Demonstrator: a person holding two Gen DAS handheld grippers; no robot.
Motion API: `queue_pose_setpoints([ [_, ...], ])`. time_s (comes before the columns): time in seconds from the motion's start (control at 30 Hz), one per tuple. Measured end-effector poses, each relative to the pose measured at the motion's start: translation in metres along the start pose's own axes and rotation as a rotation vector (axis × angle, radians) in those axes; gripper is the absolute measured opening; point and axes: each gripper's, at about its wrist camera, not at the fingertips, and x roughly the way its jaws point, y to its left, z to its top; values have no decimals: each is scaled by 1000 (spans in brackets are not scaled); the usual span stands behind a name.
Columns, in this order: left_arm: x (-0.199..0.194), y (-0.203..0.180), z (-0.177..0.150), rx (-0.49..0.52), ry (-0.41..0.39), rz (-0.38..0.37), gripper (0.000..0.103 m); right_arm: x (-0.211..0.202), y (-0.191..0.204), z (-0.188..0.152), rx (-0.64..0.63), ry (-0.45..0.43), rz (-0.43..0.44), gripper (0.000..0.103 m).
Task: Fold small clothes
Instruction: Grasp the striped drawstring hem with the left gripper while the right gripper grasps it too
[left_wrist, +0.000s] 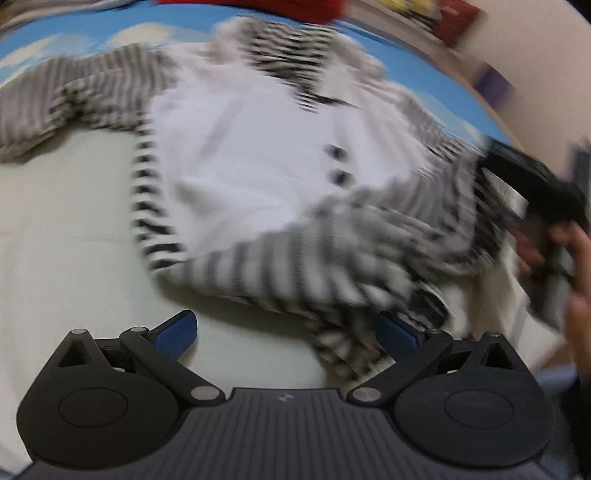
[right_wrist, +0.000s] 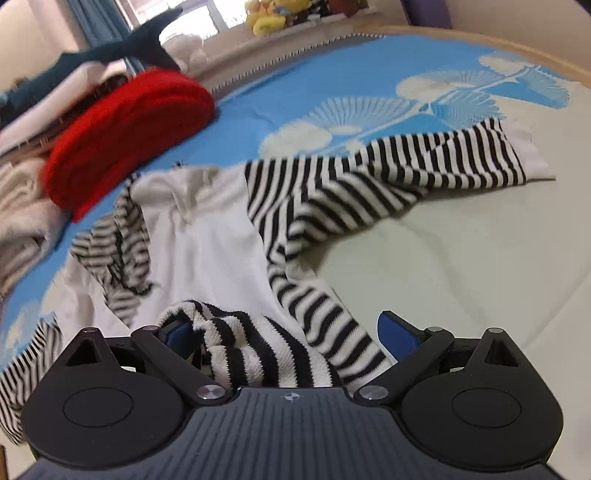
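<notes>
A small white top with black-and-white striped sleeves (left_wrist: 251, 147) lies spread on the bed; the left wrist view is motion-blurred. My left gripper (left_wrist: 291, 332) is open just before the garment's near striped edge, whose folds lie against its right finger. The same top shows in the right wrist view (right_wrist: 207, 236), with one striped sleeve (right_wrist: 424, 166) stretched to the right. My right gripper (right_wrist: 291, 336) is open, with a bunched striped cuff (right_wrist: 258, 350) lying between its fingers. The right gripper and the hand on it show at the left wrist view's right edge (left_wrist: 535, 195).
The bed has a blue cover with white fan patterns (right_wrist: 332, 81) and a pale sheet (right_wrist: 461, 251). A folded red knit (right_wrist: 129, 129) sits on a pile of pale clothes (right_wrist: 22, 206) at the left. Plush toys (right_wrist: 273, 14) sit on the far ledge.
</notes>
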Motion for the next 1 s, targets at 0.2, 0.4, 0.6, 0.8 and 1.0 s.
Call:
queue_pose_setpoints([
  [0.2, 25, -35, -10, 115, 41, -1, 102, -3, -3, 1, 28, 4, 10, 98],
  [0.4, 16, -14, 7, -101, -155, -22, 45, -25, -7, 13, 152, -132, 187, 98],
  [0.6, 26, -4, 19, -193, -193, -1, 19, -14, -18, 24, 200, 10, 246, 100],
  [0.8, 38, -3, 23, -234, -185, 7, 19, -23, -96, 3, 720, 228, 349, 100],
  [1.0, 28, 4, 27, -234, -181, 8, 19, -98, -80, -17, 408, 71, 194, 100],
])
